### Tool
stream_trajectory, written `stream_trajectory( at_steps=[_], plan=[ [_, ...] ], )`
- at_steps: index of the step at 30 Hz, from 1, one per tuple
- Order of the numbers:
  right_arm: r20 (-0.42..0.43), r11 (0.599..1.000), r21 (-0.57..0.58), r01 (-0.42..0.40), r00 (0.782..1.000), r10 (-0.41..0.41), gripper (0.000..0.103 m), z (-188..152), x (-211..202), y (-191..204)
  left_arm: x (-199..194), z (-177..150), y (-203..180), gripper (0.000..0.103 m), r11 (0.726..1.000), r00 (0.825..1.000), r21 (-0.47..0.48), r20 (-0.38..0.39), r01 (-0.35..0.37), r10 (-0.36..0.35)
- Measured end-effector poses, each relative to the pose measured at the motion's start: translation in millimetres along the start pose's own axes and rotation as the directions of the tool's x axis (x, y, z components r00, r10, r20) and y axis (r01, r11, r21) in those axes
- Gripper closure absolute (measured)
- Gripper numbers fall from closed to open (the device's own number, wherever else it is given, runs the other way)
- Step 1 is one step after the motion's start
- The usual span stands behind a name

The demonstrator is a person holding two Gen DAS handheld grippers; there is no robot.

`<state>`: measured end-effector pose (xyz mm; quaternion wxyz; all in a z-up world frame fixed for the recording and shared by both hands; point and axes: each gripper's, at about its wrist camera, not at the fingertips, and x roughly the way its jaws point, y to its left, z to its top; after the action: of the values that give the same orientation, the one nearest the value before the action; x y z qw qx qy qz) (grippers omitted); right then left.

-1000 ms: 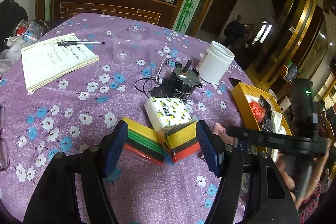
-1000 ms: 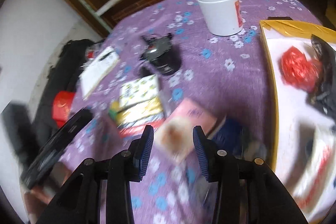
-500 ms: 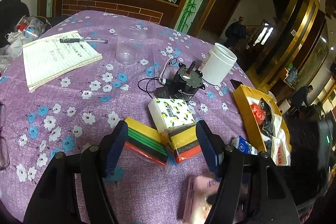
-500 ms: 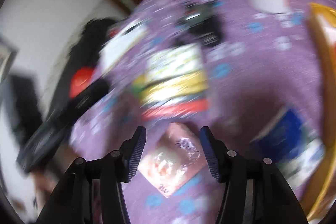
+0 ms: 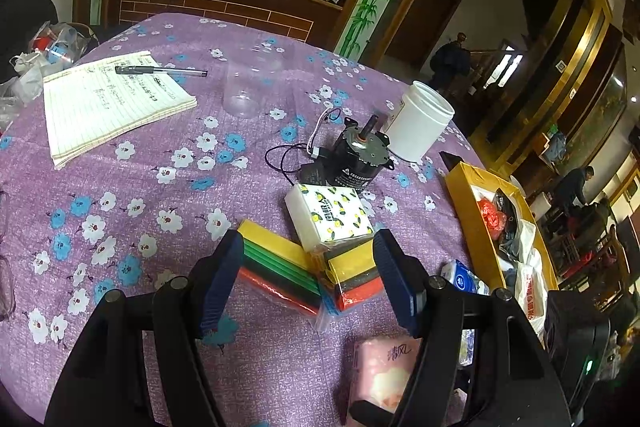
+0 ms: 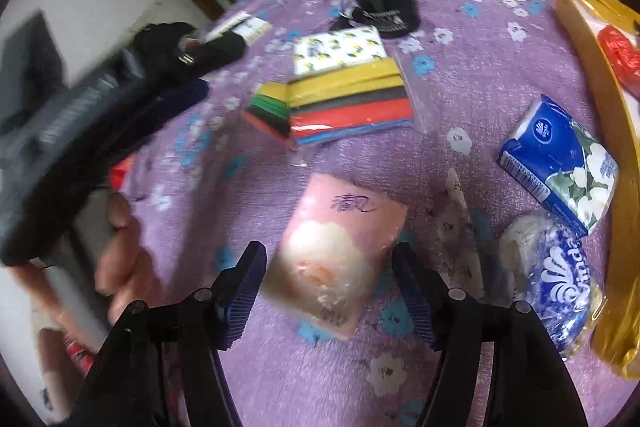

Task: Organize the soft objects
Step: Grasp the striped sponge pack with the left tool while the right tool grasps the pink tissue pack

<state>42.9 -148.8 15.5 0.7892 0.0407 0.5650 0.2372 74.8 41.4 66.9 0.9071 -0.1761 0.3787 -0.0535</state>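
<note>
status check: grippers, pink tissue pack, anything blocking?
Left gripper open, empty, over colourful sponge packs. Right gripper opening, straddling flat pink tissue pack on table, pads clear. Nothing blocking.

Our right tongs (image 6: 329, 293) were opening over the counter (image 6: 480, 75), a pink tissue pack (image 6: 338, 251) lying between the jaws, untouched. Beyond it lay the colored sponge packs (image 6: 348, 107) and a lemon-print tissue pack (image 6: 338, 49). To the right of the tongs sat a blue tissue pack (image 6: 560, 163), with a yellow box (image 6: 618, 131) past it.
</note>
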Motion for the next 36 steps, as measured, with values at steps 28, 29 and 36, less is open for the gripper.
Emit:
stream_trajectory(
  at_steps=[28,29,36],
  plan=[
    [0.351,0.993,0.103,-0.061,0.936,0.021,0.064,25,-82,-90,28,-61,-91,0.037,0.854,0.942,0.442,-0.303,0.274,-0.145],
    [0.357,0.991,0.116,-0.067,0.934,0.022,0.064,26,-84,-94,28,-61,-91,0.037,0.86,0.947,0.44,-0.292,0.259,-0.135],
    [0.379,0.989,0.13,-0.076,0.925,0.021,0.064,27,-87,-99,36,-45,-79,0.037,0.926,0.977,0.359,-0.212,0.112,-0.036]
  ],
)
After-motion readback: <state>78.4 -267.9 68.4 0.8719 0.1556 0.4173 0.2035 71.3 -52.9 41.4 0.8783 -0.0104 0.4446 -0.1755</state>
